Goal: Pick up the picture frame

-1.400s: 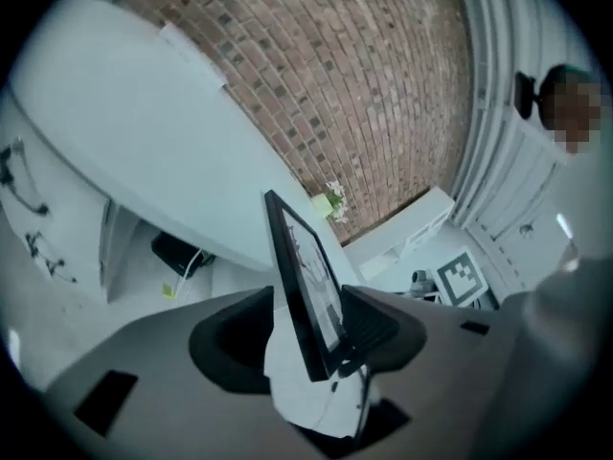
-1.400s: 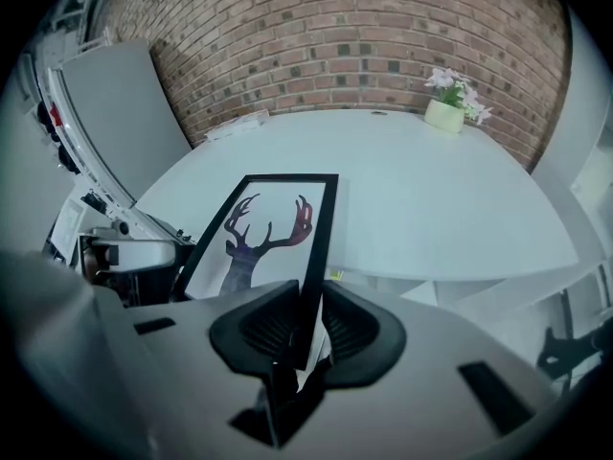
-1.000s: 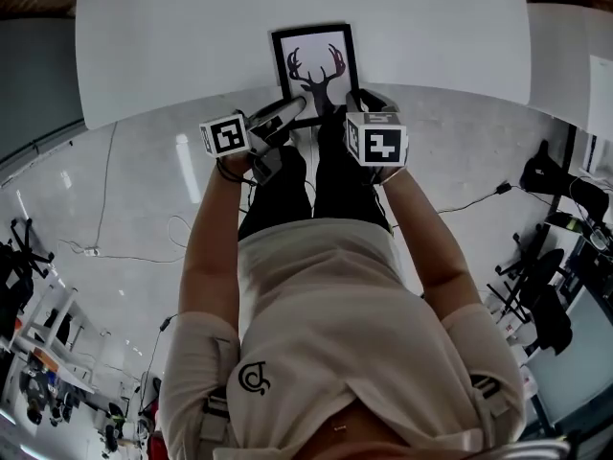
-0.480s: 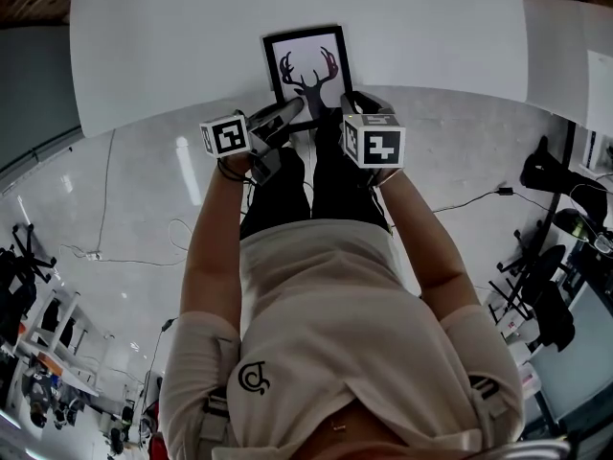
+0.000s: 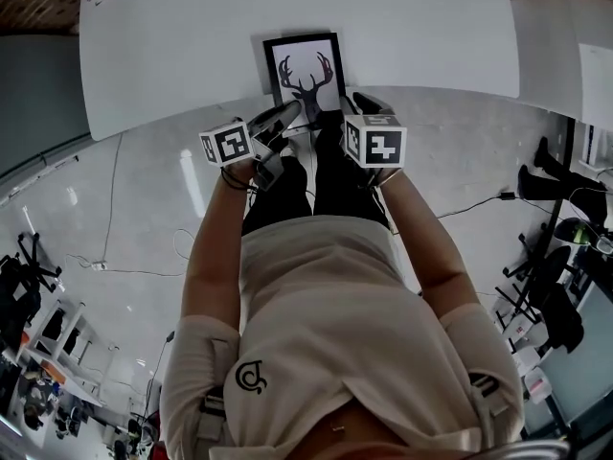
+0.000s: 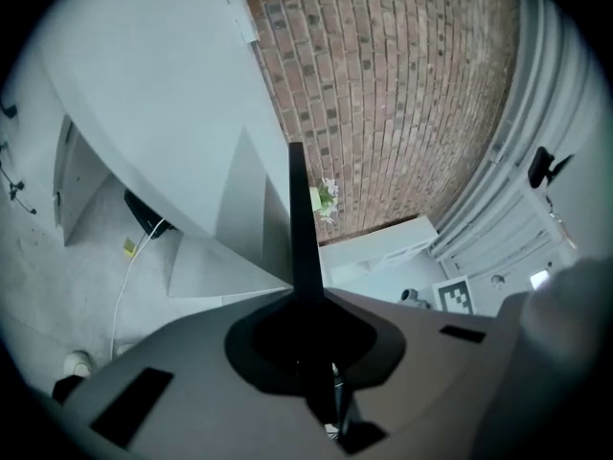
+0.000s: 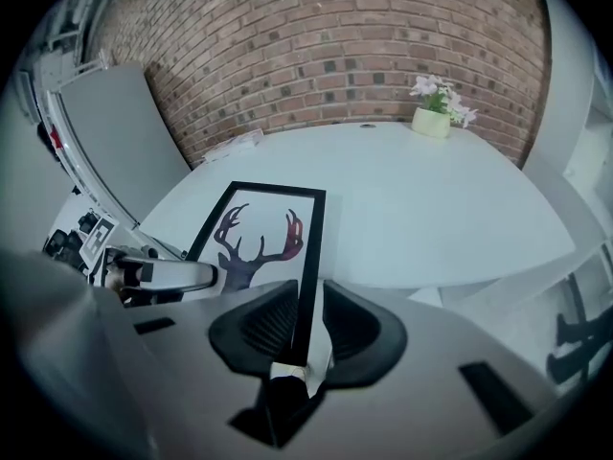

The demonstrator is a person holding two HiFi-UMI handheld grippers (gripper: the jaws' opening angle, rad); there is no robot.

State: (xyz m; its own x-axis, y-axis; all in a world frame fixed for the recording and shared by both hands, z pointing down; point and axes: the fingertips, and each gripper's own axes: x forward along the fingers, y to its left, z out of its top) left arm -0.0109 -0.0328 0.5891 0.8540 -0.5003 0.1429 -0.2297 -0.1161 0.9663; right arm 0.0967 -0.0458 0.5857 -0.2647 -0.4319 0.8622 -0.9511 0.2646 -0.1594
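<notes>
My left gripper (image 5: pixel 285 115) has just been closing and now pinches the picture frame (image 5: pixel 305 68) — I see it only edge-on there. The right gripper (image 5: pixel 358 98), jaws just opening, loosely straddles its side. The frame's near end at the table (image 5: pixel 431 27) edge is hidden.

I closed the left gripper (image 6: pixel 306 305) onto the picture frame (image 5: pixel 305 70) edge, I let the right gripper (image 7: pixel 308 319) jaws open wider, frame edge between them

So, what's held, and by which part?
Left gripper, jaws just closing, grips the frame at its near-left corner. Right gripper, jaws just opening, only straddles the right edge.
</notes>
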